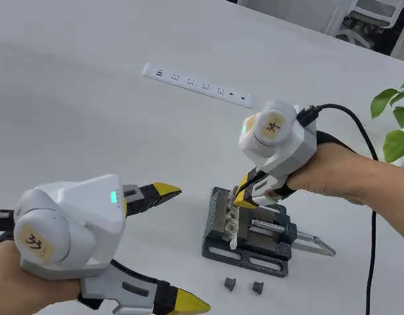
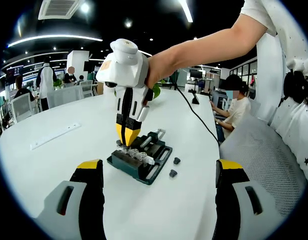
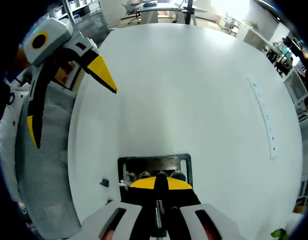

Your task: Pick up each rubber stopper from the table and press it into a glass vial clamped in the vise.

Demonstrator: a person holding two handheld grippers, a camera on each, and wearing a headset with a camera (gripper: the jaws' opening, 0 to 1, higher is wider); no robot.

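Rubber stoppers (image 1: 230, 283): two dark ones are seen lying on the surface, just beside the front edge of the vise and apart from each other.
Glass vials (image 1: 231, 221): a short row is clamped between the vise blocks. How many are already closed cannot be told.
Vise (image 1: 254, 256): it is set flat on the surface, with its screw handle pointed to the person's right.
Right gripper (image 1: 241, 197): the fingers are brought together and pointed down onto the row of vials. Whether a stopper is pinched between them is hidden.
Left gripper (image 1: 179, 246): the fingers are held wide apart with nothing between them, to the left of the vise.
Surface (image 1: 90, 98): it is white, and a power strip (image 1: 196, 85) lies well apart from the vise.
Progress: a pressing step is judged to be in hand. At least two stoppers are left to be picked up and pressed in.
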